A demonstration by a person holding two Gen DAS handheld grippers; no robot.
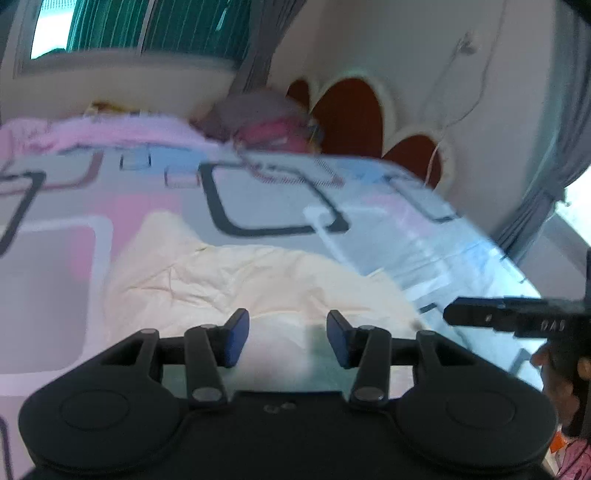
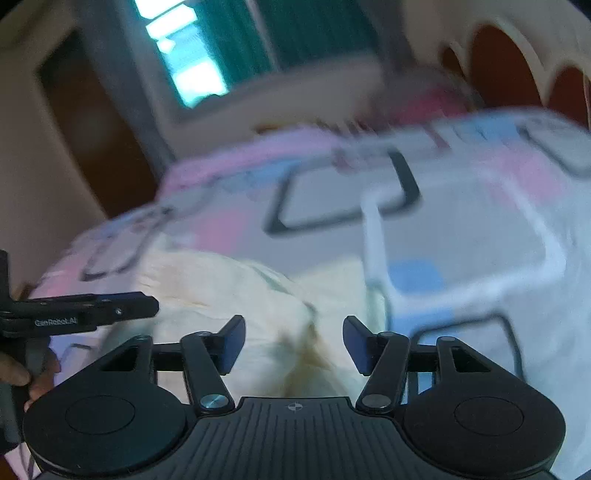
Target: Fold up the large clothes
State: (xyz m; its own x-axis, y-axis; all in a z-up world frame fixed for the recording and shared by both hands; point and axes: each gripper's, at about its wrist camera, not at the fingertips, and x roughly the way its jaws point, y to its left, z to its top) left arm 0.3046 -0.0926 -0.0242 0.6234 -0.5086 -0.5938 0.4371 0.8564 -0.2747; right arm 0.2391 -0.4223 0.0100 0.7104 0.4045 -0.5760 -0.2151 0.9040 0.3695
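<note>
L gripper (image 1: 288, 338) w/ fingers apart, nothing between the blue pads (image 1: 236, 338); it hangs just above the near part of the cream garment (image 1: 229, 280). That garment lies crumpled on the bed (image 1: 48, 295), spreading ahead of the L gripper and a bit to its left, w/ wrinkles running across it. Bed cover has a pattern of pink, grey and blue blocks w/ black rounded outlines. Beyond the garment, at the far end of the bed from the L gripper, a pink blanket (image 1: 122, 131) and a dark-pink pillow (image 1: 273, 129), both blurred. Far ahead-left, a window (image 1: 140, 26) w/ green curtain; ahead-right, a red headboard (image 1: 347, 110) w/ scalloped cream edge.

R gripper (image 2: 293, 341) also apart, empty. Same garment (image 2: 229, 291) sits below and ahead-left of it; a brownish shadow or stain under the gap, can't tell which bc of blur. Patterned bed (image 2: 480, 229) fills everything ahead and to its right.

Each gripper shows in the other's view, seen from the side: R gripper (image 1: 480, 317) at the right edge of the left wrist view, just beside the garment's right edge; L gripper (image 2: 122, 308) at the left edge of the right wrist view, over the garment's left part. From those side views can't tell contact w/ cloth.
</note>
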